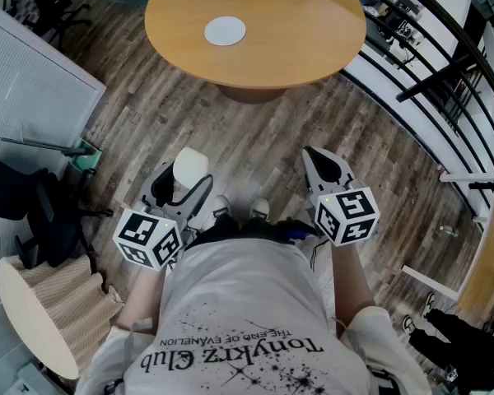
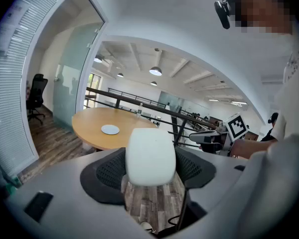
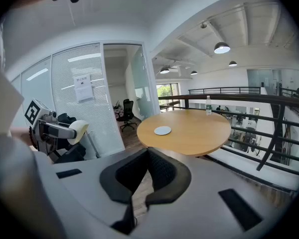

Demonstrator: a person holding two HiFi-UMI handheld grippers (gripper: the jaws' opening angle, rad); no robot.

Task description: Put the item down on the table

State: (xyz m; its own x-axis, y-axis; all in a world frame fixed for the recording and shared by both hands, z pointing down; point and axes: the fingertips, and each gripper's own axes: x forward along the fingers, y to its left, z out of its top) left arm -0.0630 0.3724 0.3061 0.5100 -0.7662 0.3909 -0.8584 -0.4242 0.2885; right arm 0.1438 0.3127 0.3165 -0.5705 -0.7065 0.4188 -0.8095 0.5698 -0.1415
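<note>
The person stands back from the round table (image 1: 296,31), with both grippers held out in front of the body over the wood floor (image 1: 255,138), angled a little downward.

The left gripper (image 1: 184,189) has its jaws spread wide and clamped on the item (image 1: 190,165), a white, smooth block with rounded corners. In the left gripper view the item (image 2: 150,156) sits upright between the two black pads (image 2: 107,171), which press on its left and right sides. It is in the air, well short of the table and not touching it.

The right gripper (image 1: 321,161) holds nothing. In its own view the pads (image 3: 162,171) close into a narrow wedge and meet at the far tips, with only floor showing beneath them.

Each gripper carries its marker cube near the body: left cube (image 1: 148,237), right cube (image 1: 347,215).

On the table a small white disc (image 1: 225,30) lies flat, left of centre. A bottle (image 3: 208,105) stands at the far edge, seen from the right gripper view. A dark railing (image 1: 428,56) runs along the right side of the scene, past the table. To the left stands a partition with white blinds (image 1: 25,81), and nearer on that side is a dark chair (image 1: 41,212).
</note>
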